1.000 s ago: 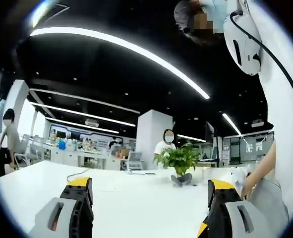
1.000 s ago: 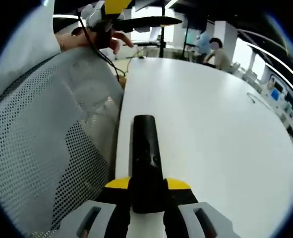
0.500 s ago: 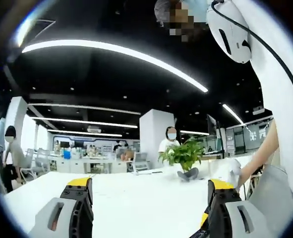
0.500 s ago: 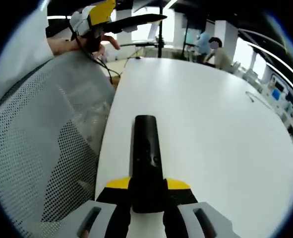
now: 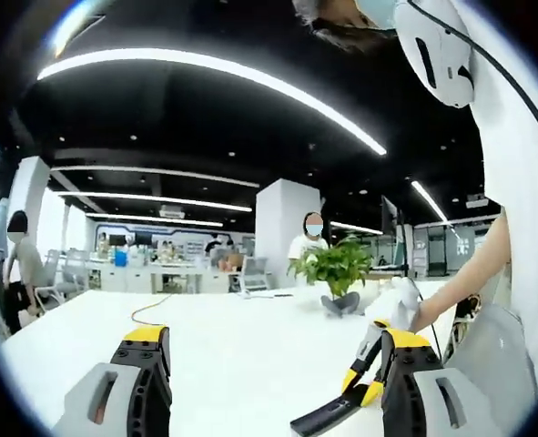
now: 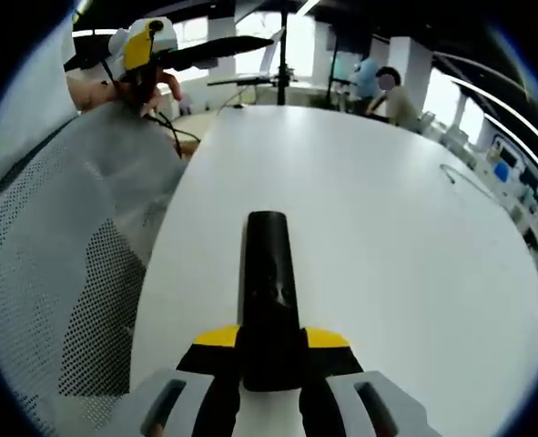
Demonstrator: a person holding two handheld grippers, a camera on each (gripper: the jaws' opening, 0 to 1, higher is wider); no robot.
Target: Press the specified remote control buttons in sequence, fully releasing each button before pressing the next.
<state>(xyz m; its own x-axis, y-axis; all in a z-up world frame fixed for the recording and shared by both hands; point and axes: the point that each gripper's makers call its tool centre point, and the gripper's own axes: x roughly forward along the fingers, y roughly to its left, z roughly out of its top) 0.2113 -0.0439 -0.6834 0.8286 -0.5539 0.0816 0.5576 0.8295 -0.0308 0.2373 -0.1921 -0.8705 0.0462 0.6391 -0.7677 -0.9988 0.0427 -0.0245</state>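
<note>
Right gripper (image 6: 270, 364) clamps remote (image 6: 269, 282) level.

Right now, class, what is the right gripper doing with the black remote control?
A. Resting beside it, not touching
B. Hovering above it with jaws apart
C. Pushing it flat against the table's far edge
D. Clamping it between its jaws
D: in the right gripper view the right gripper has its yellow-tipped jaws closed on the remote control, which sticks out forward over the white table.

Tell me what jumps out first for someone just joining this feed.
The black remote control, clamped between the right tongs and jutting out over the white table. In the left gripper view, the left tongs stand open above that table, with a potted plant at its far side.
</note>
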